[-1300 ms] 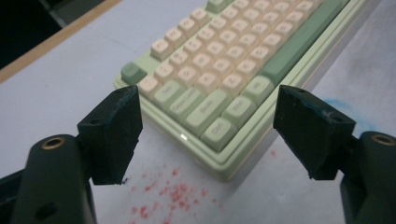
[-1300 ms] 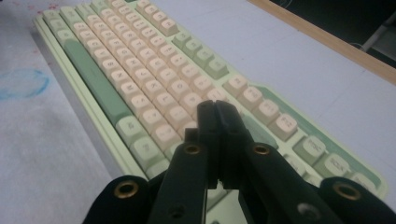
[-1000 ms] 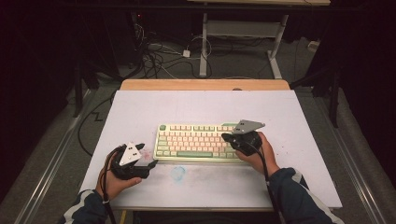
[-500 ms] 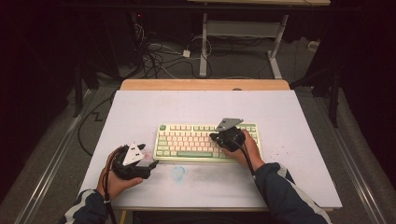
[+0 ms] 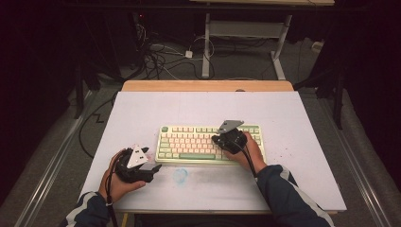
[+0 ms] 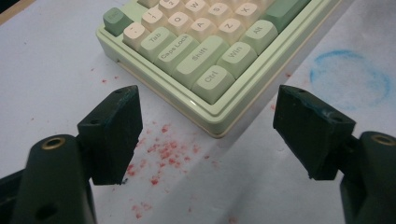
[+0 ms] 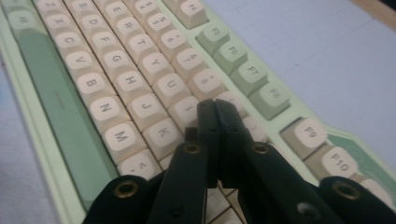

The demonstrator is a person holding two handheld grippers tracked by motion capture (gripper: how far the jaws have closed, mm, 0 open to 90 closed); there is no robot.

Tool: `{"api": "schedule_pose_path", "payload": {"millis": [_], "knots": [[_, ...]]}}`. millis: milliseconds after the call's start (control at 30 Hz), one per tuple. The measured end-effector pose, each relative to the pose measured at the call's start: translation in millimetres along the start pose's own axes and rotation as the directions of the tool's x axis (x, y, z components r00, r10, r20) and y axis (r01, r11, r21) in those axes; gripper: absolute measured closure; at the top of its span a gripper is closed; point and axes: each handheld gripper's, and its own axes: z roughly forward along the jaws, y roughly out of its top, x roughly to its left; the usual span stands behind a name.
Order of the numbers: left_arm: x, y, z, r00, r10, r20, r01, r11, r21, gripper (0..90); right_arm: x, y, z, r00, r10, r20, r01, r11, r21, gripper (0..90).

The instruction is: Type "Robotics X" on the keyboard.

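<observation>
1. Right now the right gripper (image 7: 215, 106) has its jaws pressed together with nothing between them, tips resting among the cream keys right of centre in the right gripper view, apparently typing.
2. Meanwhile the left gripper (image 6: 208, 128) is spread wide and empty, low in its own view, just off the keyboard's Ctrl corner.
3. Outward, the mechanical keyboard (image 5: 210, 143) lies flat at the middle of the white table (image 5: 302, 118), above a blue chalk ring (image 5: 180, 175) and red specks (image 6: 163, 151).
4. Risk, as I judge it: the closed tips span two caps, so a slanted press could hit neighbouring keys or push the unheld keyboard sideways.
</observation>
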Motion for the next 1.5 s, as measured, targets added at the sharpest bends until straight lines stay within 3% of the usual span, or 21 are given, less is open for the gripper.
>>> {"api": "schedule_pose_path", "payload": {"millis": [67,200,700,933,1233,1500], "knots": [[-0.3,-0.1,-0.1,1.0,0.003,0.0,-0.003,1.0,-0.001,22.9,1.7,1.0,-1.8,0.9997,-0.019,0.013,0.019,1.0,0.015,90.0],[-0.6,-0.3,0.1,1.0,0.006,0.0,-0.006,1.0,0.004,23.0,1.5,1.6,-8.1,0.9998,-0.017,0.013,0.017,1.0,-0.005,90.0],[-1.2,-0.6,0.4,0.9999,0.011,-0.002,-0.011,0.9999,0.008,23.0,-1.5,0.7,-36.1,0.9997,0.023,0.011,-0.021,0.992,-0.128,84.9],[-1.0,-0.5,0.2,0.9999,0.011,-0.003,-0.011,0.9999,0.008,23.1,-5.2,-2.7,-48.5,0.9988,0.032,0.037,-0.025,0.984,-0.179,71.0],[-1.5,-0.1,-0.2,0.9999,0.014,-0.005,-0.014,0.9999,0.005,23.1,-5.6,-7.6,-70.4,0.9955,0.052,0.079,-0.031,0.969,-0.245,42.6],[-1.6,0.8,-0.9,0.9999,0.012,-0.007,-0.012,0.9999,-0.002,23.1,-4.1,-17.4,-88.4,0.9883,0.077,0.131,-0.037,0.958,-0.286,31.0]]}}
